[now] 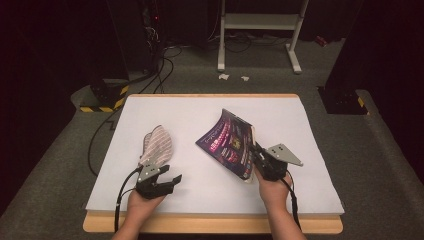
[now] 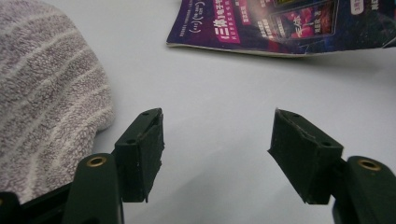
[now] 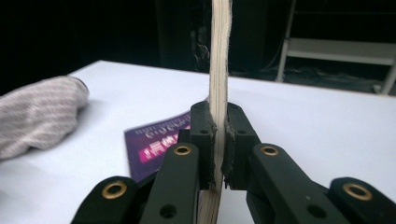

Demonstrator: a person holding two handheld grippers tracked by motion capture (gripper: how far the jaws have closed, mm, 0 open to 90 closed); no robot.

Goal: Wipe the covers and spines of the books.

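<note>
A purple-covered book [image 1: 227,142] is lifted at a tilt over the white table top, its lower left corner near the surface. My right gripper [image 1: 259,159] is shut on the book's page edge [image 3: 219,70], which runs straight up between the two pads. The cover [image 3: 159,144] droops to the left below the jaws. My left gripper [image 1: 167,176] rests low at the front left, open with nothing between its fingers [image 2: 140,154]. A grey striped towel [image 1: 157,145] lies just beyond and left of it, and the towel [image 2: 42,107] bulges beside the left jaw.
The white table top [image 1: 210,190] has a wooden front edge. Beyond the far edge are a white metal stand [image 1: 260,30], black cabinets and cables on the grey floor. A yellow-black striped base [image 1: 102,97] stands at the back left.
</note>
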